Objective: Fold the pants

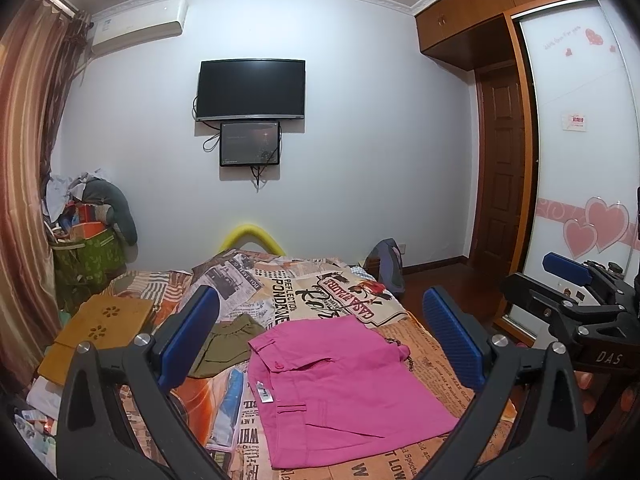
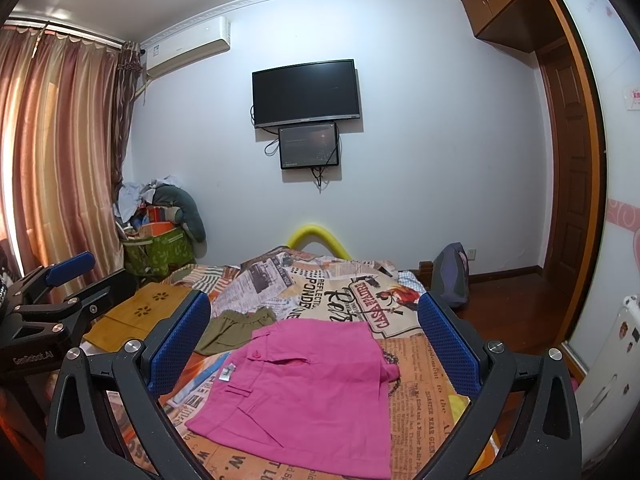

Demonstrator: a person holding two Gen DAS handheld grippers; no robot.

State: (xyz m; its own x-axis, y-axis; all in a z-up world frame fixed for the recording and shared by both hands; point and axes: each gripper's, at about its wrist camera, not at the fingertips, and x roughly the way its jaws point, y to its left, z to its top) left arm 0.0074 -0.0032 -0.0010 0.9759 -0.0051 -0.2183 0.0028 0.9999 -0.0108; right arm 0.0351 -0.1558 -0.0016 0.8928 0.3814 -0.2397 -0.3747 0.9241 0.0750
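On the bed (image 1: 420,344), pink pants (image 1: 340,384) lie folded, waistband leftward, both claws (image 1: 320,336) (image 2: 314,344) released.

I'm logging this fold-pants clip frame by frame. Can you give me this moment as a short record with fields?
garment: pink pants, lying flat on the bed, apparently already folded
surface: newspaper-print bedspread
left claw: open, above the bed, holding nothing
right claw: open, above the bed, holding nothing
nearby: olive garment beside the pants, wooden lap tray further left
contact: neither claw touches the pants
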